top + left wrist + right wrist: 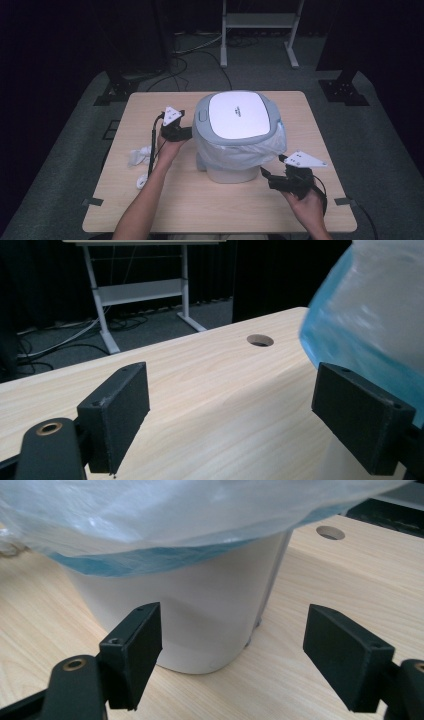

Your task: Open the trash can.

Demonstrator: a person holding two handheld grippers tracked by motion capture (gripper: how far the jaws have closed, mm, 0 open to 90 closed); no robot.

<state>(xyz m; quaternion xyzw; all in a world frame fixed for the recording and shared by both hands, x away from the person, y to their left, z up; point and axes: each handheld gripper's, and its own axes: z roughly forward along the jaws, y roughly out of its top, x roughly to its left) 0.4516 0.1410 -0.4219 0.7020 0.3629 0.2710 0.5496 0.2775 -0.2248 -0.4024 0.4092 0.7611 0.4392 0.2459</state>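
- Standing in the middle of the bench, the lidded trash bin needs a gentle approach.
- Catch only the bag overhang, not the wall.
- Left claw and right claw are both spread wide, holding nothing.

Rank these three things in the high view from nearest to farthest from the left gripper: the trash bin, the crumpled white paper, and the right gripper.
1. The trash bin: just right of the left gripper, its plastic liner close beside it.
2. The crumpled white paper: on the table, left of and behind that gripper, toward the person.
3. The right gripper: beyond the bin, near the table's front right.
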